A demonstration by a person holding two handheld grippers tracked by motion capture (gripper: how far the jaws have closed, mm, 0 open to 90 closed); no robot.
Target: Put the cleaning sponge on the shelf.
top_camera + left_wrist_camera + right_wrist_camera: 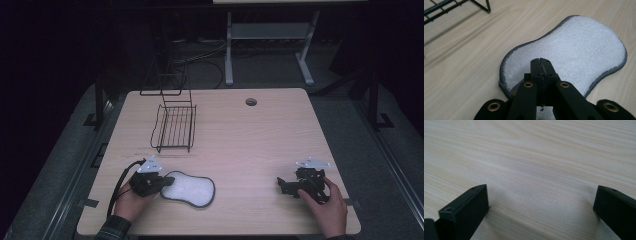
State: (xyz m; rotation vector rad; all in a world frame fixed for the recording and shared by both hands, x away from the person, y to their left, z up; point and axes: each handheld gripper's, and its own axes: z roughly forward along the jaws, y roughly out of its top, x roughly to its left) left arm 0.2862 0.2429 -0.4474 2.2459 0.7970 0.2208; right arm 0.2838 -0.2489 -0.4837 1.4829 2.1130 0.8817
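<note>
I see the pad on the table near my left, the wire rack behind it.

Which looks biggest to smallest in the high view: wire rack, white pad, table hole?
1. Wire rack, though it sits farther from the camera.
2. White pad, nearer, its edge at the left gripper.
3. Table hole, clearly smallest.

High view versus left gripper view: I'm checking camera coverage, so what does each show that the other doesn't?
High view alone: the whole table, the right gripper with jaws apart over bare wood, both hands, and the full wire rack.

Left gripper view alone: the left gripper close up, jaws shut together over the near edge of the white pad, and the pad's terry nap and grey binding.

Both: the pad, the left gripper, the wood tabletop, part of the rack.
</note>
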